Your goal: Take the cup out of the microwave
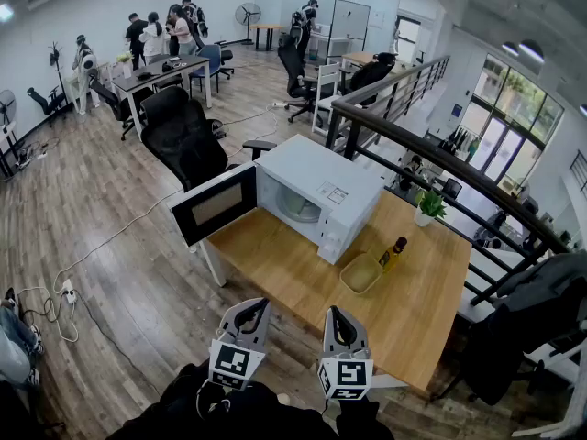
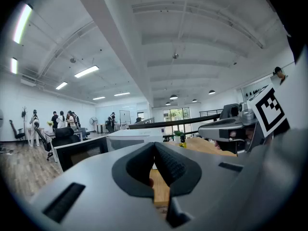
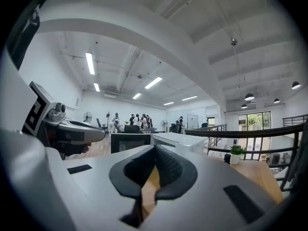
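**Desk:** Head view first. What are you getting?

**Me:** I am looking steeply down at a wooden table point(image 1: 431, 319). The microwave point(image 1: 321, 186) is standing on its far left part, and its door point(image 1: 215, 207) is hanging wide open to the left. A round glass plate point(image 1: 298, 205) is showing in the cavity. I am not making out the cup from this angle, so I cannot tell where it is sitting.

**Desk:** Any other containers?

**Me:** A yellowish dish point(image 1: 360, 273) is lying near the microwave's front right corner, showing only its own pale bottom. A dark-capped bottle point(image 1: 393, 253) is standing just beside it, holding yellow liquid. A potted plant point(image 1: 428, 207) is sitting at the far edge.

**Desk:** And the claws?

**Me:** The left gripper point(image 1: 260, 306) and the right gripper point(image 1: 336, 314) are hovering side by side over the near edge. Both are pointing at the microwave and are well apart from it.

**Desk:** Left gripper view?

**Me:** Its pads are pressing together with nothing held. Past them I am seeing the open door and the microwave, with the right gripper at the right edge.

**Desk:** Right gripper view?

**Me:** This one is pinched together too and is carrying nothing. Table wood is showing below the tips. The microwave is standing ahead, with the plant and bottle off to the right.
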A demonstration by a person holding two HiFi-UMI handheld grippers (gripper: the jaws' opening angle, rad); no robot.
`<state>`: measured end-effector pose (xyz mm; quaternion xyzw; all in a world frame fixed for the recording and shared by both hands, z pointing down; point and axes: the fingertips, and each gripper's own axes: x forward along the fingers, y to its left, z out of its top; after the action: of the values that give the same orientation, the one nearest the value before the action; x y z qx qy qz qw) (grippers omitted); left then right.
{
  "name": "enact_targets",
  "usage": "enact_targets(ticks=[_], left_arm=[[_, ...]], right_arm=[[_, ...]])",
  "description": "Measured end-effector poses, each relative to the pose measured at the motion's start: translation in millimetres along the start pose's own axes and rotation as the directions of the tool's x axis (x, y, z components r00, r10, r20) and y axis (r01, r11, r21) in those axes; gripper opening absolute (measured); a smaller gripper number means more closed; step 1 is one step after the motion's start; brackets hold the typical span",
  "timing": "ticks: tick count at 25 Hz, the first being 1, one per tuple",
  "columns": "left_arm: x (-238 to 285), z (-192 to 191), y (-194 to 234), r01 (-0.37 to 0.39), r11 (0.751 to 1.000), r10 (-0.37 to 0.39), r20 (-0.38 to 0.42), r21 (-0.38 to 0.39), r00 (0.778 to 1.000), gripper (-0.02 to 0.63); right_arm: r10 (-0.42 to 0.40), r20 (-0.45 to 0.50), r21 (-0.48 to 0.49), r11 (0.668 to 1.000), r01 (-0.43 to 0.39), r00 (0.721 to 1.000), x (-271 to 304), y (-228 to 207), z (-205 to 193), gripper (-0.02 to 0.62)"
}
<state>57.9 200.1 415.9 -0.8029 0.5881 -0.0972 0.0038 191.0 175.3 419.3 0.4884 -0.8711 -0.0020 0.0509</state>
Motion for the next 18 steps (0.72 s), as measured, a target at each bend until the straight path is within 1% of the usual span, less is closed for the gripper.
enact_targets(ticks=[3,8,12,15,18], left_arm=[[-3,0,1,-0.011,1.0,0.011,-0.015,-0.001,1.0,0.023],[-3,1,0,-0.006,1.0,0.006,-0.002,-0.009,1.0,0.023],[-4,1,3,-0.024,1.0,0.024,-0.008,-0.01,1.0,0.023],[-3,2,3,-0.027,0.999,0.027,0.01,-0.028,1.0,0.023],[0,0,6,-0.031,0.999,0.031,0.012,-0.032,0.999,0.023]], right_arm=[[0.002,0.0,0.002,1.0,-0.002,1.0,-2,1,1,0.014],[0.004,0.013,0.013,1.0,-0.004,1.0,-3,2,4,0.015],[0.014,0.013,0.009,1.0,-0.014,1.0,0,4,4,0.015],[0.022,0.014,0.007,1.0,-0.022,1.0,4,6,3,0.015],[0.038,0.005,-0.002,0.999,-0.038,0.999,12,11,0,0.015]])
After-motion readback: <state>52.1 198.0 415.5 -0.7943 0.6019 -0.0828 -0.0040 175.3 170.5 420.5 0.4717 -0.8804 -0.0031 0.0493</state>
